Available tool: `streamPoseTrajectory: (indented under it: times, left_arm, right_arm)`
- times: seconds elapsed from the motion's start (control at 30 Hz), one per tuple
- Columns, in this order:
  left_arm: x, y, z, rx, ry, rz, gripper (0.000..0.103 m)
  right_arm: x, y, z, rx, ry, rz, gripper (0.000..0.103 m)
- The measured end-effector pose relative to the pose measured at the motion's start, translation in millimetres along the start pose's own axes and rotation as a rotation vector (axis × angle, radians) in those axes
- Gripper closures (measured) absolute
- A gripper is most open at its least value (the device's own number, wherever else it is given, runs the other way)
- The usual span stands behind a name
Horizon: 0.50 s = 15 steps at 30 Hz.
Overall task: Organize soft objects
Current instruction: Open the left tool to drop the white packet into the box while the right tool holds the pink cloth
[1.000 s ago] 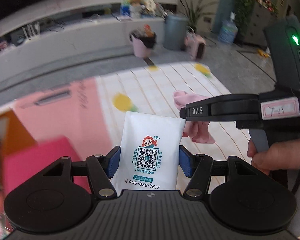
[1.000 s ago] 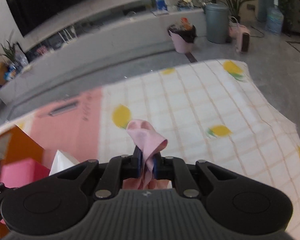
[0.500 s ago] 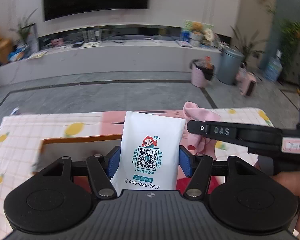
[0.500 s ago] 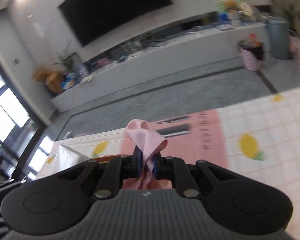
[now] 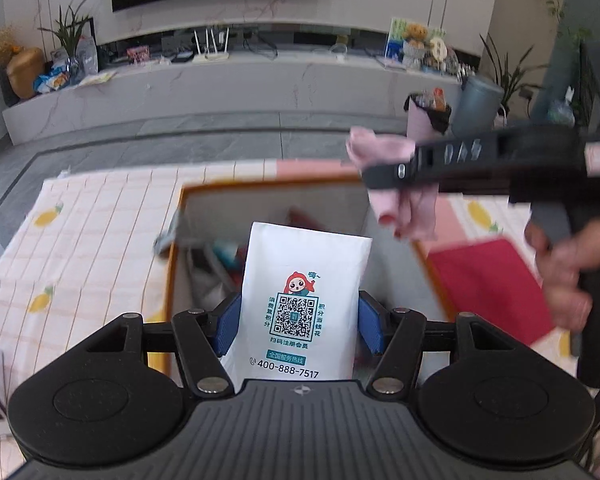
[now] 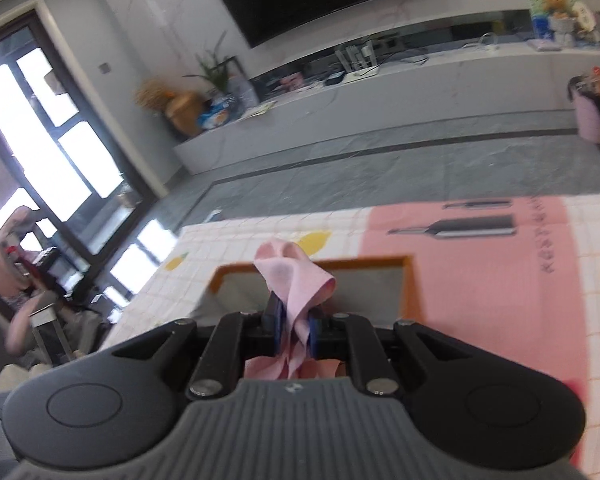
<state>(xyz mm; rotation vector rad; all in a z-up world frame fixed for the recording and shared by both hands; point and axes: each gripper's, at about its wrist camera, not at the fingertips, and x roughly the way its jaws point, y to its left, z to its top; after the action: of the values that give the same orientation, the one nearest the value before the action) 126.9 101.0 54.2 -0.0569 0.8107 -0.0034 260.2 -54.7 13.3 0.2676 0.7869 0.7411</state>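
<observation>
neither soft thing was stowed yet: the left claw (image 5: pixel 296 320) gripped the white tissue pack (image 5: pixel 304 292) and the right claw (image 6: pixel 294 326) pinched the pink cloth (image 6: pixel 296 280), its jaws just easing apart, over the orange-rimmed box (image 5: pixel 268 186).

The orange-rimmed box (image 5: pixel 268 188) lies open-topped on the desk (image 5: pixel 100 232), its far half bare while jumbled items (image 5: pixel 224 256) crowd its near left corner; the right tool (image 5: pixel 396 172), clamping a pink cloth (image 5: pixel 384 152), juts across the box's right rim.
</observation>
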Motion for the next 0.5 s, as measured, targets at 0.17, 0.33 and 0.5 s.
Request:
streamPoseTrajectory:
  times: [0.17, 0.33, 0.5]
  left_arm:
    - [-1.0, 17.1, -27.1, 0.006, 0.045, -0.025, 0.034]
    - [-2.7, 30.3, -45.5, 0.029, 0.058, -0.034, 0.034]
    - [3.9, 40.8, -57.8, 0.029, 0.071, -0.067, 0.034]
  right_arm:
    - [2.9, 15.6, -33.8, -0.102, 0.094, 0.042, 0.09]
    - [2.7, 19.4, -66.7, -0.163, 0.183, 0.081, 0.091]
    - [0.7, 24.7, -90.8, -0.258, 0.276, 0.086, 0.092]
